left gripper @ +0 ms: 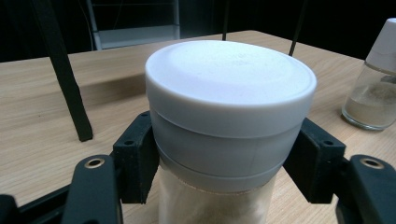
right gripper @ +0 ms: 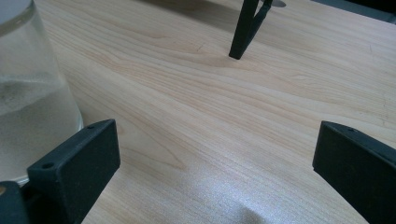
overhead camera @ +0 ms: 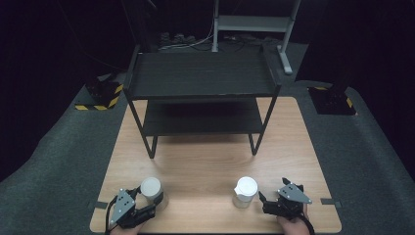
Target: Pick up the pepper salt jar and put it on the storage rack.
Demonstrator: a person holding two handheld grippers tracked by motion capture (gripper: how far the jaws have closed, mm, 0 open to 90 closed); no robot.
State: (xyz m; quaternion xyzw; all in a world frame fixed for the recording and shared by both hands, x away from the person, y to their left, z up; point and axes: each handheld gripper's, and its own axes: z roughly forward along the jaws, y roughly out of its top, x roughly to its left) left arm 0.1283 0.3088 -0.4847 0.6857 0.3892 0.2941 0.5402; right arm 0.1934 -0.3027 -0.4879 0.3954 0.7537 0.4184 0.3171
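Observation:
A glass jar with a wide white lid stands on the wooden table near its front left. My left gripper is shut on it. In the left gripper view the black pads press both sides of the jar just under the lid. A second glass jar with a white cap and pale powder inside stands at the front right. My right gripper sits just right of it, open. In the right gripper view that jar is beside the left jaw, outside the gap of the gripper.
A black two-level metal rack stands on the far half of the table; one of its legs is ahead of the right gripper. Bare wood lies between the jars and the rack. The second jar stands to the right in the left gripper view.

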